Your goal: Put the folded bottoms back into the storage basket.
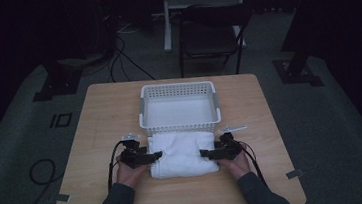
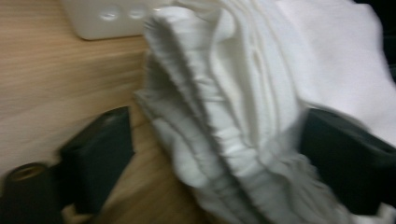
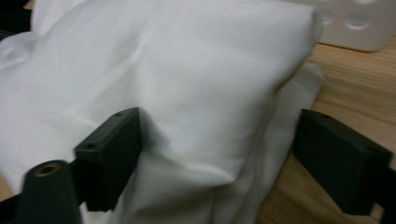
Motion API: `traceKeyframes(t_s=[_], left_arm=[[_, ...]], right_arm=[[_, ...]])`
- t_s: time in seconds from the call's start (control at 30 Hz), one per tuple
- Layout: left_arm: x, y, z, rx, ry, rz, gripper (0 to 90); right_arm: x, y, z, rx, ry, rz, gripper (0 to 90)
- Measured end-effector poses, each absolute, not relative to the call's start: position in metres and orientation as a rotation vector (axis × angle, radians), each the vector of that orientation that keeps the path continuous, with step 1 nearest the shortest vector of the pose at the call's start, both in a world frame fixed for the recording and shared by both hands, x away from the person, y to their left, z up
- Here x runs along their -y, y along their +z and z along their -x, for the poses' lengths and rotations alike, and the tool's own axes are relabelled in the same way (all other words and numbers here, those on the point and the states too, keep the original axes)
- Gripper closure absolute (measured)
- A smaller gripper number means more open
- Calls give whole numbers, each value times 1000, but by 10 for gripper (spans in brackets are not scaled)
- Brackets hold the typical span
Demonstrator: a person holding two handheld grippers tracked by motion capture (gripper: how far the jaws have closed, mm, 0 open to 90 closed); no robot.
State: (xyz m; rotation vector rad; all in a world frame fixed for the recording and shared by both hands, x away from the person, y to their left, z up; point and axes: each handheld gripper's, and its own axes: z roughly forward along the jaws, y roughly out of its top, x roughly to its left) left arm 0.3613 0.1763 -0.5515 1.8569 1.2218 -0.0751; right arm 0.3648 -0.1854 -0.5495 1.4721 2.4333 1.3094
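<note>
White folded cloth (image 1: 181, 153) lies on the wooden table (image 1: 100, 120) just in front of the white plastic basket (image 1: 177, 88), its far edge close against the basket's near wall. Both of the person's forearms come in from the bottom of the high view, sleeves dark, hands low on the tabletop at either end of the cloth and turned inward so the two grippers point toward each other. The left gripper (image 1: 155, 156) sits at the cloth's left end; in the left gripper view its jaws stand fairly wide, the layered folded edges of the cloth (image 2: 233, 140) bunched between them, lying against the right-hand jaw while the left-hand jaw stands clear over bare wood. The right gripper (image 1: 205, 153) sits at the cloth's right end; in the right gripper view its jaws are also wide apart, the cloth (image 3: 187, 93) bulging up between them and touching the left-hand jaw, the other jaw apart from it above the table
</note>
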Motion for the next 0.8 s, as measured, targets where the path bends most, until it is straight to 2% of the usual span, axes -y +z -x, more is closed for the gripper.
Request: traceKeyframes(t_s=[0.13, 0.17, 0.5, 0.67, 0.8], left_arm=[[-176, -553, -363, -1212, -110, -1843, 200], [-177, -555, -364, -1200, -154, -1829, 244], [-179, -560, -369, -1173, -253, -1797, 404], [-175, -554, -365, -1128, -184, -1836, 530], [-172, -550, -361, -1106, -129, -1865, 575]], right_arm=[[188, -551, -367, -2452, 1381, -1489, 271], [188, -552, -367, -2457, 1398, -1496, 289], [190, -554, -374, -2482, 1467, -1570, 425], [187, -551, -370, -2467, 1448, -1539, 555], [185, -547, -368, -2471, 1423, -1492, 610]])
